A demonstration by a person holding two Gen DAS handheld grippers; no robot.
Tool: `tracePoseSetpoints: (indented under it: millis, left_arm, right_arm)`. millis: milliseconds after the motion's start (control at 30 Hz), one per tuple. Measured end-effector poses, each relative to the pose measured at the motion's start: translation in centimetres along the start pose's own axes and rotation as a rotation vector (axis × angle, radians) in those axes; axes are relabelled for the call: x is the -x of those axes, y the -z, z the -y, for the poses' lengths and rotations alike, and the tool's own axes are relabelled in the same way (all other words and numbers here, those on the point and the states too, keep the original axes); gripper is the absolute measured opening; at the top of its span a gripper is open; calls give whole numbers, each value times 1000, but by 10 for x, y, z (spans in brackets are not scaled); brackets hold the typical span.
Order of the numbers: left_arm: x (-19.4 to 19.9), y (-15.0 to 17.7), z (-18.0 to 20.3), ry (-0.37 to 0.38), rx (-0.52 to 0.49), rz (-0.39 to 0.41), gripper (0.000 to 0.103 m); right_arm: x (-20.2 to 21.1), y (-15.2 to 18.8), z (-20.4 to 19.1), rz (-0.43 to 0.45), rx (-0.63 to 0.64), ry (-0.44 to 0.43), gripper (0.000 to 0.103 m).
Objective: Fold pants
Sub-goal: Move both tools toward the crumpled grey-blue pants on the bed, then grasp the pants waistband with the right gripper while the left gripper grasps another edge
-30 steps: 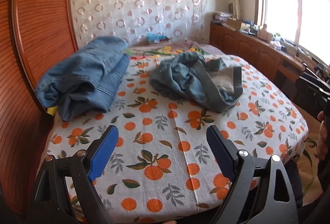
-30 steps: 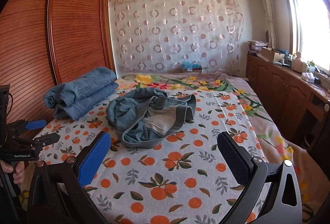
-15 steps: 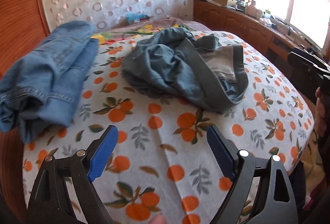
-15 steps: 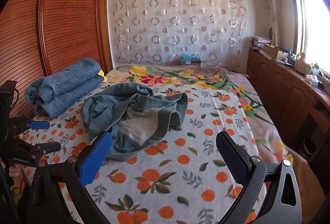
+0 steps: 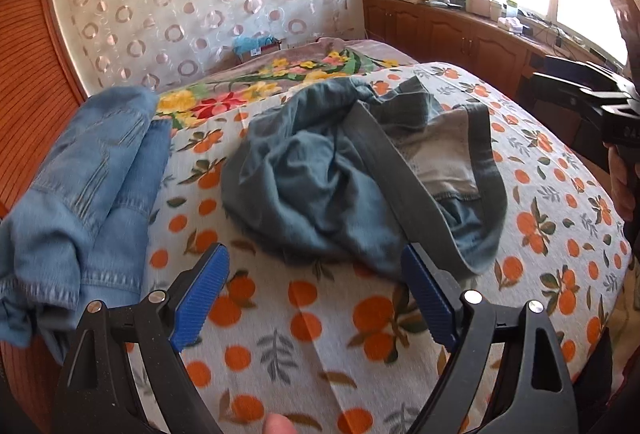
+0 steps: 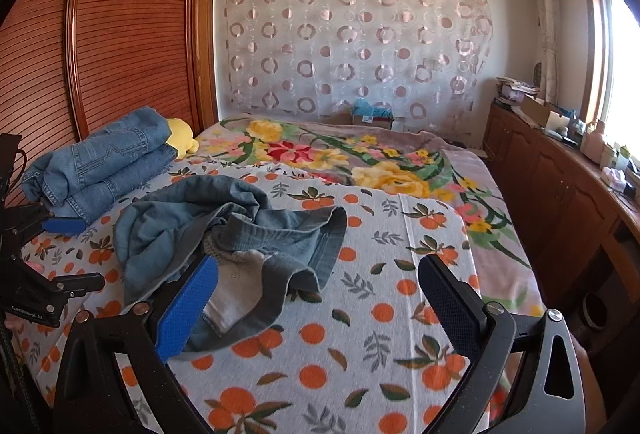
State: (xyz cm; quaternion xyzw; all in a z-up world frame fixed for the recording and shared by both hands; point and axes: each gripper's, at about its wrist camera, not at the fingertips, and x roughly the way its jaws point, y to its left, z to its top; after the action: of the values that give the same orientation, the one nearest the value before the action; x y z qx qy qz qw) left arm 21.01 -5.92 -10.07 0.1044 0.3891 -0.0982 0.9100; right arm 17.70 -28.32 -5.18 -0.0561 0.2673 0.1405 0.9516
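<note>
The left hand-held gripper (image 5: 316,298) is held with its jaws spread wide and nothing between them, just short of the near edge of the crumpled grey-blue pants (image 5: 340,178); one blue pad (image 5: 200,296) is seen over bare sheet, the other at the waistband's rim. The right hand-held gripper (image 6: 320,302) is likewise spread and empty, its left pad (image 6: 186,308) overlapping the pants (image 6: 224,234) in view, though contact cannot be told. The pants are heaped, unfolded, in the middle of the bed (image 6: 380,314), on an orange-printed sheet (image 5: 360,334). Open sheet is left in front of and to the right of the heap, up to the bed's rounded edge. A folded stack of lighter denim jeans (image 6: 100,162) is laid along the bed's left edge, against the wooden wardrobe (image 6: 120,14), apart from the pants. A floral blanket (image 6: 340,158) is spread beyond. A small cardboard box (image 6: 372,118) with blue contents is set at the far edge, by the curtain (image 6: 352,34).
</note>
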Motion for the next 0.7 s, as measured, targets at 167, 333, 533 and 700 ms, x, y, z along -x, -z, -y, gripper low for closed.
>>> tracePoseSetpoints:
  millis: [167,333,533,700]
  left_arm:
    - [-7,-15,0,48,-28,-6,89]
    - [-14,-24,-1,98,-15,-18,89]
    - [-16,-27,0,150,-7,-10,88]
    - [-17,-38,0,172,-18,-1,87]
  right_arm:
    - [-15,5,7,-62,-25,-52,80]
    - [-32,12,10,-161,-67,-140,56]
    - [-49,23,8,-283,-107,-236,30]
    - [-39,21,21,-282,-152,-286,2]
